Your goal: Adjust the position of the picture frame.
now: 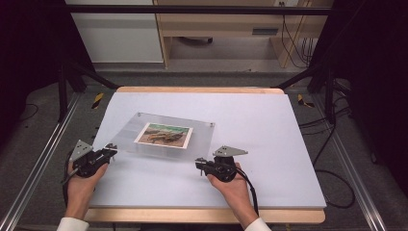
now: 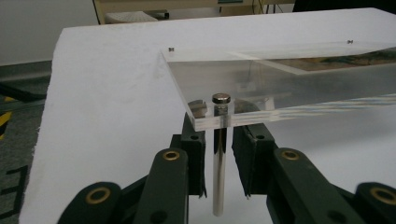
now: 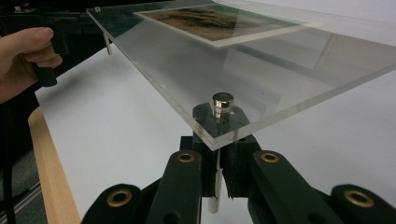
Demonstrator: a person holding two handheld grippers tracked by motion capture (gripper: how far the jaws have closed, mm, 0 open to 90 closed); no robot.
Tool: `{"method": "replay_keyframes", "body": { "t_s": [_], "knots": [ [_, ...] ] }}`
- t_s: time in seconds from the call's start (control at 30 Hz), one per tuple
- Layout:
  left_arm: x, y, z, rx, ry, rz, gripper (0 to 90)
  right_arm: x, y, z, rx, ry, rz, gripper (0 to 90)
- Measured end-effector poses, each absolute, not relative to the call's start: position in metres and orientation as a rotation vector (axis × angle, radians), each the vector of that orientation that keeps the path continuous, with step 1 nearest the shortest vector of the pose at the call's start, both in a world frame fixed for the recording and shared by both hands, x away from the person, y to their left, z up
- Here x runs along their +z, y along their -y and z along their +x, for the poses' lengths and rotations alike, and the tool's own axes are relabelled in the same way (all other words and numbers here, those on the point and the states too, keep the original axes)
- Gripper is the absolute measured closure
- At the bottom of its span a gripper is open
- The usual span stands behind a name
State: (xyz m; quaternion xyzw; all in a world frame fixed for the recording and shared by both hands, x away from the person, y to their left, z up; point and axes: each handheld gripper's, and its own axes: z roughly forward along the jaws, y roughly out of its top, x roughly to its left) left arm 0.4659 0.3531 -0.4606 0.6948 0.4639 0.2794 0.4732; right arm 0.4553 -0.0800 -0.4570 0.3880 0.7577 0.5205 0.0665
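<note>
A clear acrylic photo frame [image 1: 204, 139] with a landscape picture [image 1: 163, 134] in it sits on the white table sheet, raised on metal corner legs. My left gripper [image 1: 111, 149] is at its near-left corner. In the left gripper view the jaws [image 2: 219, 140] flank that corner's metal leg [image 2: 219, 168] with a slim gap on each side, so they are open. My right gripper [image 1: 199, 163] is at the near-right corner. Its jaws [image 3: 219, 154] are shut on the leg [image 3: 214, 198] under the silver cap [image 3: 222, 100].
The white sheet [image 1: 269, 144] covers a wooden table whose edge [image 1: 202, 215] runs along the front. A hand [image 3: 28, 51] holds the left gripper at the far corner. Metal rails and cables lie on the floor either side.
</note>
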Motion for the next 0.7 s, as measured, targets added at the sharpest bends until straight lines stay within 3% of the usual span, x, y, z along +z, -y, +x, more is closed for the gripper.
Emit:
{"method": "replay_keyframes", "body": {
  "t_s": [0.7],
  "knots": [
    [-0.4598, -0.353, 0.4724, 0.638, -1.141, 1.666, 83.8, -0.4571, 0.0799, 0.4553, 1.543, -2.274, 1.167, 84.8]
  ]
}}
